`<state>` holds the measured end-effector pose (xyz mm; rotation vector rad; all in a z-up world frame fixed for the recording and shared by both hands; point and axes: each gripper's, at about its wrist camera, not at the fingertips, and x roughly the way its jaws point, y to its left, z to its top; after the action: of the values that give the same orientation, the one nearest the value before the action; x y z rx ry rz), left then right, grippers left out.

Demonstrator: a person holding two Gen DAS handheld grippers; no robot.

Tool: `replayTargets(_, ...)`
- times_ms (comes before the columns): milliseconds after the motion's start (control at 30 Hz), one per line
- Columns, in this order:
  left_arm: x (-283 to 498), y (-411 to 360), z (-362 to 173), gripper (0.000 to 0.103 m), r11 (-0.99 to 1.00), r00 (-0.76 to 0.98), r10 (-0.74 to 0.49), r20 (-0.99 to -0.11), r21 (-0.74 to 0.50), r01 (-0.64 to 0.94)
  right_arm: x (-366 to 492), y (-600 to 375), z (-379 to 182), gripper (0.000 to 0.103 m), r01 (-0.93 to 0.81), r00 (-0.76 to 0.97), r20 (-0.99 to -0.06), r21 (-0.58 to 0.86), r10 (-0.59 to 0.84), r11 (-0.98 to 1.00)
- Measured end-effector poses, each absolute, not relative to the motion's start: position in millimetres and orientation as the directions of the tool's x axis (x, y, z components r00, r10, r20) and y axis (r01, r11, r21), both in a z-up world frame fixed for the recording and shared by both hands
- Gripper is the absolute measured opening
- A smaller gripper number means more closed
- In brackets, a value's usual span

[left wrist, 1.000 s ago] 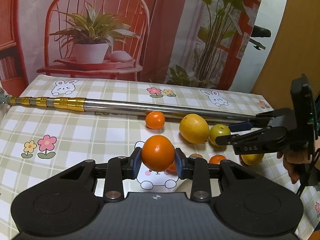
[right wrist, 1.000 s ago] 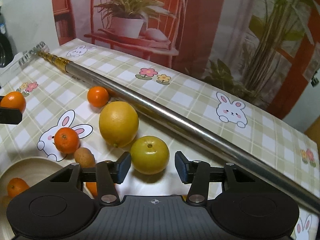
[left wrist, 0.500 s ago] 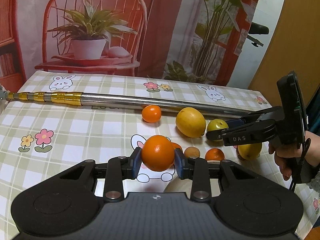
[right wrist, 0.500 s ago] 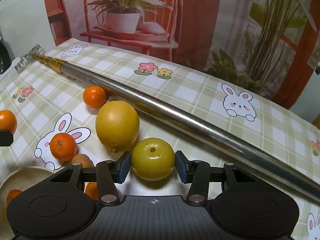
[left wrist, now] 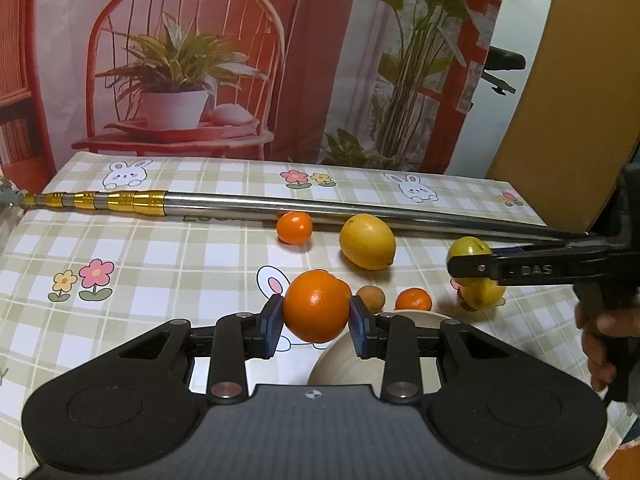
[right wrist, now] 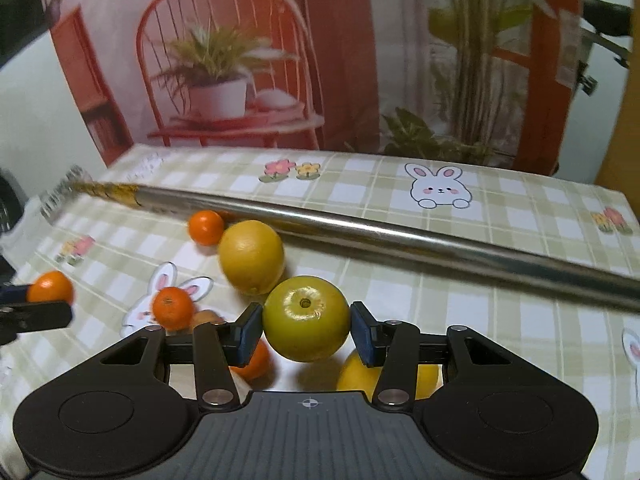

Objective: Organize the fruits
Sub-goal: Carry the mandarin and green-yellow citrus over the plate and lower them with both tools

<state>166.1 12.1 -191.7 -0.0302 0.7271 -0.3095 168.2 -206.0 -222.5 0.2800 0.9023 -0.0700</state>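
Note:
My left gripper (left wrist: 316, 316) is shut on an orange (left wrist: 317, 306) and holds it above the table, just over the rim of a pale bowl (left wrist: 348, 364). My right gripper (right wrist: 307, 328) is shut on a yellow-green round fruit (right wrist: 306, 318) and holds it lifted off the cloth; it also shows in the left wrist view (left wrist: 468, 250). On the table lie a large yellow citrus (left wrist: 367, 241), a small orange (left wrist: 294, 227), another small orange (left wrist: 413, 299), a small brown fruit (left wrist: 371, 298) and a lemon (left wrist: 482, 296).
A long metal pole (left wrist: 280, 206) with a gold end lies across the table behind the fruit. The checked tablecloth (left wrist: 160, 256) has rabbit and flower prints. A printed backdrop stands behind the table. A hand (left wrist: 604, 344) holds the right gripper at the right.
My right gripper closed on the yellow-green fruit and lifted it off the table. My left gripper drew back toward the bowl with the orange in it.

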Motion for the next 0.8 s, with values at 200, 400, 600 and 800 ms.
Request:
replayTargets(200,149.4,7.7,-184.9,0.037,0.951,0.72,-0.287,-0.632,-0.101,0.291,131.7,-199.1,-206.6,0.044,0.215,0.664,-0.745,0.275,0.066,0.937)
replayTargets(400,130.2,2.9,-183.6,0.037,0.948,0.726,-0.289,-0.624,-0.08,0.308,100.2,-185.4,-190.7,0.044,0.216,0.697,-0.715,0.281,0.054,0.935)
replayTargets(600,108.6,-2.9,-185.7,0.037,0.938,0.721,-0.308,-0.62,-0.07,0.341,68.9,-173.2,-181.3,0.044,0.233,0.709,-0.704,0.28,0.034,0.931)
replayTargets(800,90.5,-5.8,-189.7,0.037,0.929,0.711,-0.326,-0.623,-0.074,0.361,42.4,-159.5,-179.9,0.044,0.237,0.704,-0.709,0.286,0.039,0.929)
